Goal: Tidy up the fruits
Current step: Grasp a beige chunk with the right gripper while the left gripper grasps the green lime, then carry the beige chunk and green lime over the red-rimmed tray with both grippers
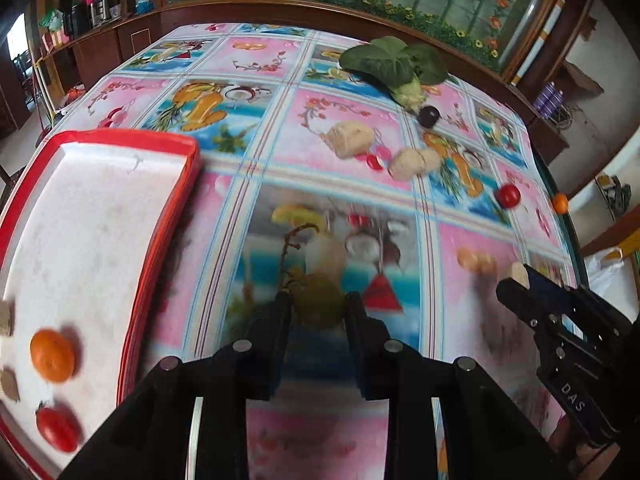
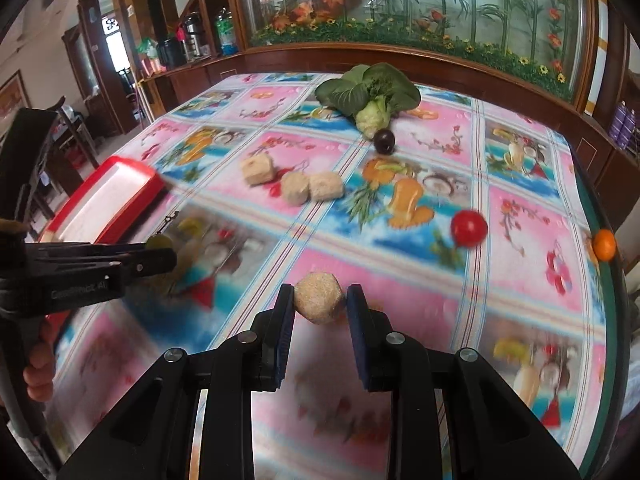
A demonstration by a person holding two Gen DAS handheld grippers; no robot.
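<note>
1. My left tool (image 1: 318, 308) is clamped on a green fruit (image 1: 316, 294) with a twiggy stem, held above the desk (image 1: 348, 200).
2. To that tool's left sits the red tray (image 1: 160, 240), holding an orange (image 1: 52, 356) and a tomato (image 1: 58, 428).
3. My right tool (image 2: 320, 302) grips a tan cube (image 2: 319, 297).
4. Ahead of the right tool lie three more cubes (image 2: 296, 187), a dark plum (image 2: 384, 141) and leafy greens (image 2: 370, 94); a red tomato (image 2: 469, 228) sits ahead to its right.

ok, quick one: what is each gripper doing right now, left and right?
Left gripper: shut on a green fruit with a stem.
Right gripper: around a beige cube, left finger touching; grip cannot be told.
</note>
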